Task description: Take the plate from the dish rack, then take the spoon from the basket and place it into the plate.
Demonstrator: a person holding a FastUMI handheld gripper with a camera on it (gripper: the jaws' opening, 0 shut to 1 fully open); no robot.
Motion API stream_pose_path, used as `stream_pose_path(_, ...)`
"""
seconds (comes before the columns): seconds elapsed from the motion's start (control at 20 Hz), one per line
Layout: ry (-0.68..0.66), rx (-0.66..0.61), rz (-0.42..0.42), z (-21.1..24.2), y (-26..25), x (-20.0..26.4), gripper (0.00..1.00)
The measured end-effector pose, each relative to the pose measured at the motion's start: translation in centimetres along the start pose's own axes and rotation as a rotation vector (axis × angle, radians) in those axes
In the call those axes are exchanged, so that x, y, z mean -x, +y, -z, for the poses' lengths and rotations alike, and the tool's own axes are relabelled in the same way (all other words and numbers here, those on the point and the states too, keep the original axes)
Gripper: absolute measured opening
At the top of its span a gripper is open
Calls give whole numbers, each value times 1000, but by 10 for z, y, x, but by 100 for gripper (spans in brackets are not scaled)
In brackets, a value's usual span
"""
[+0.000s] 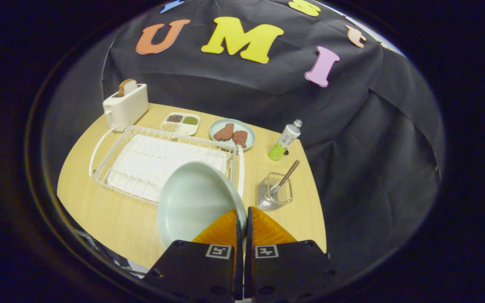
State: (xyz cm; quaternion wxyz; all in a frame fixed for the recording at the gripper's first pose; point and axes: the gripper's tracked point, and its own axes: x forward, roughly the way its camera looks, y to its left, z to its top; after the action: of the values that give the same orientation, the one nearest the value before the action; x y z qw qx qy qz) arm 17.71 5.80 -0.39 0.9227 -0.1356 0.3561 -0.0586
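The tool [242, 221] is closed on the rim of the plate [194, 202], both fingers pressing it. The plate is held tilted, clear of the rack [141, 164], at the rack's near right corner; it is not yet set on the counter [99, 210]. The first step is judged nearly done. The spoon [282, 181] is seen standing in the basket [274, 195], just right of the plate, untouched. Fetching it and placing it into the plate remain.

Dim, even overhead light; sharp centre (edges bend, fisheye-warped and dark).
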Motion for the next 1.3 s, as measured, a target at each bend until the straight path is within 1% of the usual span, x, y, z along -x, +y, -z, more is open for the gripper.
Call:
stream_pose_path(0.1, 3, -43, -71, 35, 11, -5, 7)
stream_pose_path(0.15, 4, -65, -92, 52, 14, -9, 7)
stream_pose_path(0.3, 2, -123, -98, 93, 17, -25, 7)
stream_pose_path(0.4, 12, -174, -128, 112, 23, -40, 7)
stream_pose_path(0.5, 44, -184, -160, 131, 29, -53, 7)
stream_pose_path(0.55, 41, -200, -188, 137, 31, -54, 7)
stream_pose_path(0.65, 52, -241, -210, 147, 31, -66, 7)
stream_pose_path(1.1, 57, -298, -251, 168, 29, -114, 9)
stream_pose_path(1.3, 42, -304, -260, 171, 27, -117, 10)
